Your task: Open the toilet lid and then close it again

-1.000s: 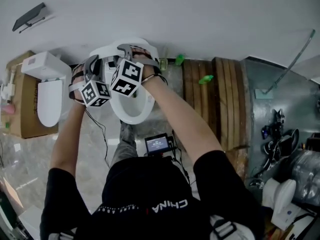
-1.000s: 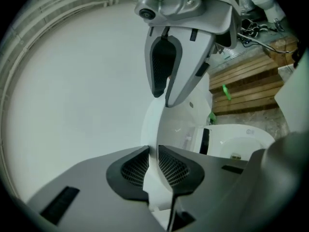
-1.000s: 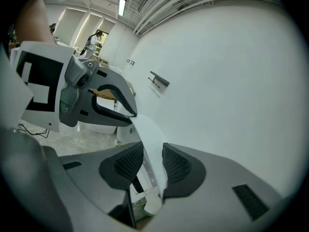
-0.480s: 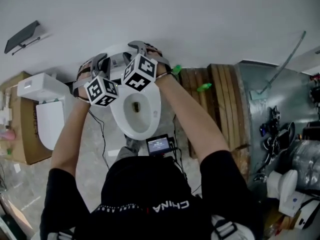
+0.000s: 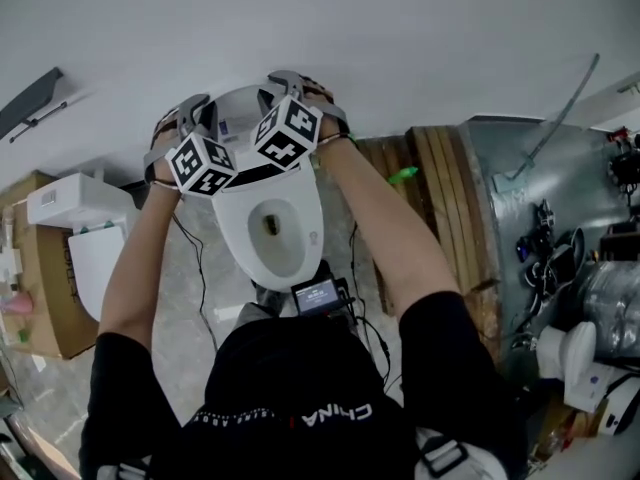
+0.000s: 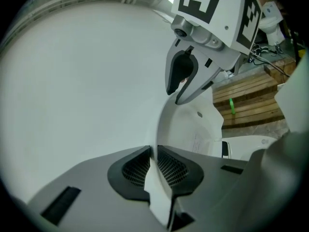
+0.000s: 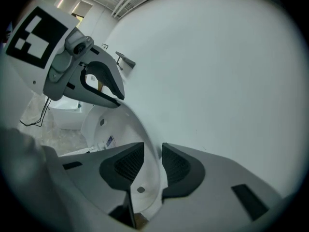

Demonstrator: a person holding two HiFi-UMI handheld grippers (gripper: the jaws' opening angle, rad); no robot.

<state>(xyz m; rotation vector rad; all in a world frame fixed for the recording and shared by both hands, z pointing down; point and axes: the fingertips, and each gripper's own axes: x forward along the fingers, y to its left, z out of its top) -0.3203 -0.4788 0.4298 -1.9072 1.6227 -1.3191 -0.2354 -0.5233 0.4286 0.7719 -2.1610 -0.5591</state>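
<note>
The toilet (image 5: pixel 270 223) sits in the middle of the head view. Its bowl is open, and its long axis runs from the top of the frame down toward me. The toilet lid (image 5: pixel 243 118) is raised at the far end of the bowl. It stands nearly upright with its long axis pointing up, its inner face turned toward me and its back close to the white wall (image 5: pixel 400 28). I cannot tell whether the lid touches the wall.

Wooden planks (image 5: pixel 440 208) lie on the floor just right of the bowl, with a small green piece (image 5: pixel 403 175) on them. At the left edge of the frame a second toilet (image 5: pixel 85 233) rests on a cardboard box (image 5: pixel 45 298), well apart from mine. A small lit screen (image 5: pixel 317 294) sits just below the front of the bowl. Nothing stands between my arms and the lid.

My left tongs (image 6: pixel 155 170) are almost together, with both ribbed pads pinched on the thin edge of the lid. My right tongs (image 7: pixel 153 166) stand a little wider. They are clamped on the lid's thicker curved rim on the other side, one pad on the inner face and one on the outer.
</note>
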